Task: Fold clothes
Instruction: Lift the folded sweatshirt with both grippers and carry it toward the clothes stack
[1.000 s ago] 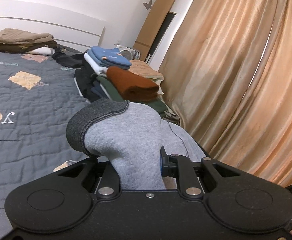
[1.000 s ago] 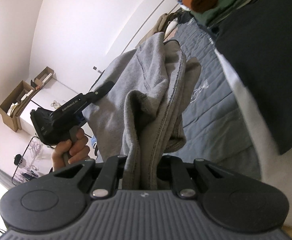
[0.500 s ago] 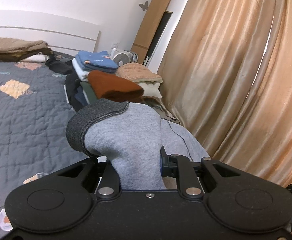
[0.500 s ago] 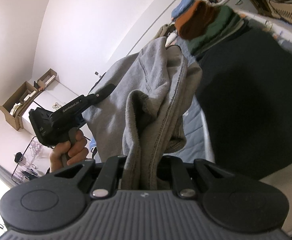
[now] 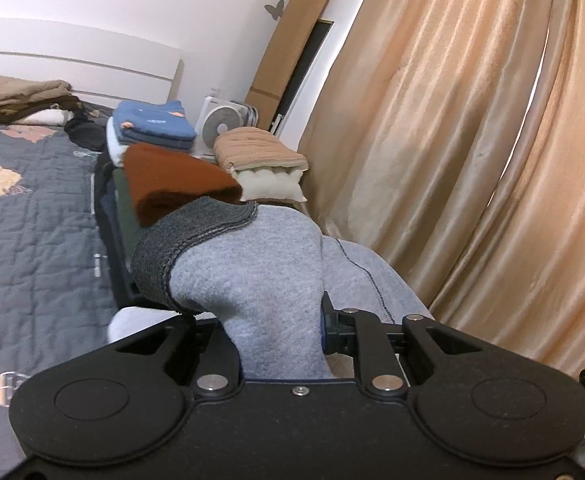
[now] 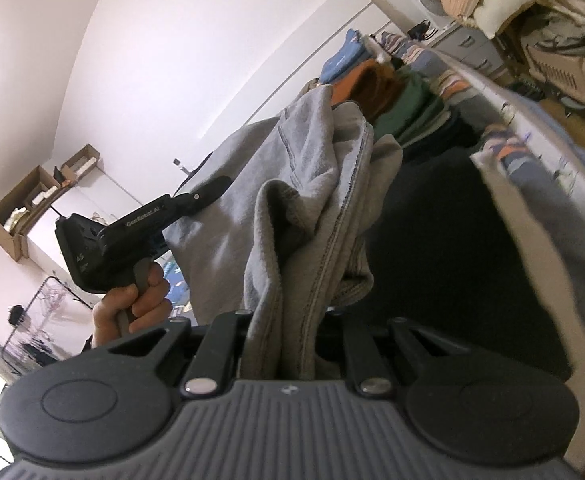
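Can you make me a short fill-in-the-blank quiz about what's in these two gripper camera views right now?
1. Both the left hand-held gripper and the right hand-held gripper are shut on a ____ garment.
2. The folded item on top of the nearer part of the clothes pile on the bed is ____ in colour.
3. The folded blue top sits just left of a white ____.
4. The right side of the left wrist view is filled by a tan ____.

Missing words: grey; rust brown; fan; curtain

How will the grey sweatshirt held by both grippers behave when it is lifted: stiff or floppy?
Probably floppy: the grey sweatshirt sags in loose folds between the left gripper and the right gripper. Its thick fleece bulges above the clamped jaws, so it likely grips well, not slippery.
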Demonstrator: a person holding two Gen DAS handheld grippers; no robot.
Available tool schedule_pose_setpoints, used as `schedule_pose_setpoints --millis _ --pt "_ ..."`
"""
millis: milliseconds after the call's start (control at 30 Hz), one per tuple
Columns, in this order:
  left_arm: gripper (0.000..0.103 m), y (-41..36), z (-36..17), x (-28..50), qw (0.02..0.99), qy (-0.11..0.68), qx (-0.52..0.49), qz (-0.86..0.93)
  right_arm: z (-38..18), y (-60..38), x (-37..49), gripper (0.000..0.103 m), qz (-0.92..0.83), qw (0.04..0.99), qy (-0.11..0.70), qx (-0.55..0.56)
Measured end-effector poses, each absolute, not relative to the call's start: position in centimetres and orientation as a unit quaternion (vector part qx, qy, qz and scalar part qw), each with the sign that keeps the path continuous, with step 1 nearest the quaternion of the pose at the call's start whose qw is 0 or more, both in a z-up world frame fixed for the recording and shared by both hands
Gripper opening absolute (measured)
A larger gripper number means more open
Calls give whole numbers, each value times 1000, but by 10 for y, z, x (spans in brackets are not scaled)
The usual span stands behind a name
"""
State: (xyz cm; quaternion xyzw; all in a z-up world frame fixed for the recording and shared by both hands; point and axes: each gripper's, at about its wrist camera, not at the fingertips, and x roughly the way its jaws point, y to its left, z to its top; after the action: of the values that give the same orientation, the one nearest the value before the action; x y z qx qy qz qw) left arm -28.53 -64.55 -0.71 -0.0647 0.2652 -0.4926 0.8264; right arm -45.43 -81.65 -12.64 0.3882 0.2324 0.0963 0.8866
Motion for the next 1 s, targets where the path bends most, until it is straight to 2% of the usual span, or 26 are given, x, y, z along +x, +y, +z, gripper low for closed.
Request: schedule_pose_setpoints --millis 333,567,667,733,967,1000 --pt "17 -700 -78 -245 821 327 -42 -466 -166 -852 -420 13 62 899 289 323" --pt "19 -705 -115 -220 814 372 -54 -442 -209 -874 -421 16 67 885 309 342" --pt "33 -703 -117 -213 814 387 -55 -429 -219 -888 -432 16 80 874 298 375" --pt "55 -696 -114 -211 822 390 -62 -411 -218 -894 -445 16 85 871 292 387" --pt "63 -645 -92 -219 851 357 -70 -379 -206 -912 -477 20 59 880 283 376" --pt "66 -637 -88 -222 856 352 -71 -373 -203 -914 -480 20 54 884 278 373"
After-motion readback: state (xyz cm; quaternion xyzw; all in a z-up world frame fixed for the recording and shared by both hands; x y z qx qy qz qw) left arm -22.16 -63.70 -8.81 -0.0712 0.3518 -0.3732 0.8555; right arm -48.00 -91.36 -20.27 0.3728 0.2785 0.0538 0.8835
